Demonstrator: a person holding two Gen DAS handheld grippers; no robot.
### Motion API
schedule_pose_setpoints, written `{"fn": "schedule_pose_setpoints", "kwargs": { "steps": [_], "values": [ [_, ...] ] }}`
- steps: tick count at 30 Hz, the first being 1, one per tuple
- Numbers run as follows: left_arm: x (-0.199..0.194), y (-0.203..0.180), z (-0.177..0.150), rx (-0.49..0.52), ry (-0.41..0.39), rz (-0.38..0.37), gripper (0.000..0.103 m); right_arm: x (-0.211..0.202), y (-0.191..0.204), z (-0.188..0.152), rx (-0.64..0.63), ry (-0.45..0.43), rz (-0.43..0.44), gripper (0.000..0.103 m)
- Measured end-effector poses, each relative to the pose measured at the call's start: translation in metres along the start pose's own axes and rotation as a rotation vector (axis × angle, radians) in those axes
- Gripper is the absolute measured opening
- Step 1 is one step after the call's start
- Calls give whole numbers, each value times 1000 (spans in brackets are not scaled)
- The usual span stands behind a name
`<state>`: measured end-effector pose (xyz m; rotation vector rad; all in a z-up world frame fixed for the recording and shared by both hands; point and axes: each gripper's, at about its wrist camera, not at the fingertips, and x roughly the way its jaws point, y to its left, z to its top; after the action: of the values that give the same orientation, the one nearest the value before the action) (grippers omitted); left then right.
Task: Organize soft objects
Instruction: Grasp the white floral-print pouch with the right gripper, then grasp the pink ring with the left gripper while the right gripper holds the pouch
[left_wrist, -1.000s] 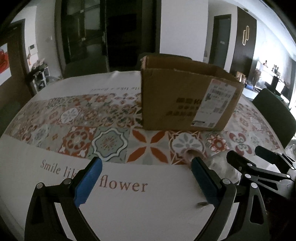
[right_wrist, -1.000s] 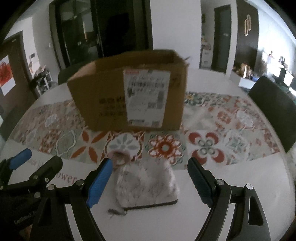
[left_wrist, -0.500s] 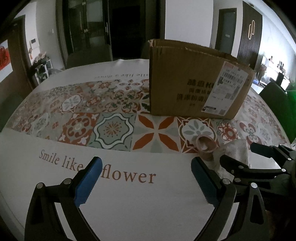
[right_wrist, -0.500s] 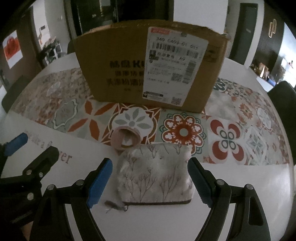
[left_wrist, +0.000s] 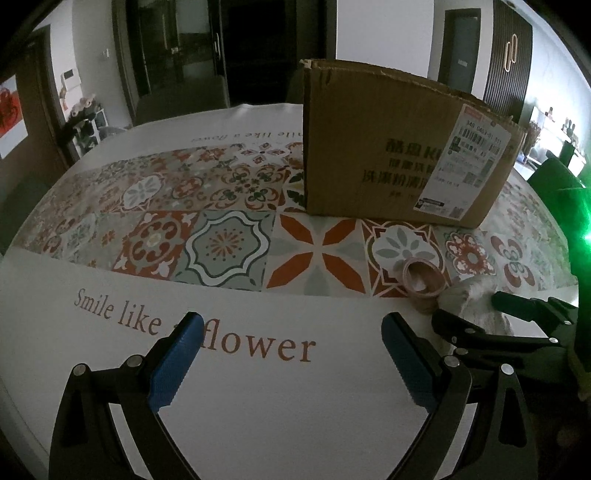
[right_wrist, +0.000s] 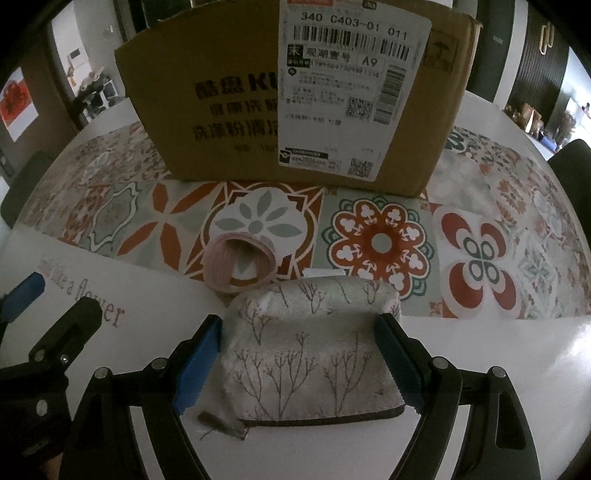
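Observation:
A grey fabric zip pouch (right_wrist: 306, 354) with a twig print lies on the table, and my open right gripper (right_wrist: 299, 354) straddles it, one blue pad on each side. A pink soft ring (right_wrist: 238, 264) lies just beyond the pouch; it also shows in the left wrist view (left_wrist: 423, 277). A cardboard box (right_wrist: 288, 96) with a shipping label stands behind them, also in the left wrist view (left_wrist: 399, 147). My left gripper (left_wrist: 291, 362) is open and empty over the white tablecloth, to the left of the right gripper (left_wrist: 498, 325). The pouch peeks out there (left_wrist: 472, 295).
The table (left_wrist: 110, 369) carries a cloth with patterned tiles and the words "Smile like a flower". Dark chairs (right_wrist: 576, 158) stand at the right edge. Doors and a shelf are far behind.
My right gripper has moved forward and down, so the pouch now sits between its pads. The left gripper has edged closer to the box.

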<state>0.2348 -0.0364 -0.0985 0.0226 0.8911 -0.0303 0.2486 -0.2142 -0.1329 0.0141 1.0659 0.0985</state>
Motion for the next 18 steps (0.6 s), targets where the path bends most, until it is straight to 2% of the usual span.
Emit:
{"fn": "schedule_pose_setpoints", "kwargs": {
  "steps": [2,4,8,10,13,18],
  "values": [
    [0,-2,0,6,0,0,98,0,-3,-1,15,0,9,79],
    [1,-4,0,14,-3,-2,98,0,-5,-2,20,2,3,70],
    [0,-11,0,33,-4,-8,98,-2,-10,-4,15,-2,0,58],
    [0,-15,0,41,-4,-14,98,-5,-13,-5,21,-10,6,44],
    [-1,-19,1,56,-7,-26,98,-9,-17,-6,40,-26,23,34],
    [-2,-30,4,94,-12,-53,98,-22,-22,-9,50,-74,19,26]
  ]
}}
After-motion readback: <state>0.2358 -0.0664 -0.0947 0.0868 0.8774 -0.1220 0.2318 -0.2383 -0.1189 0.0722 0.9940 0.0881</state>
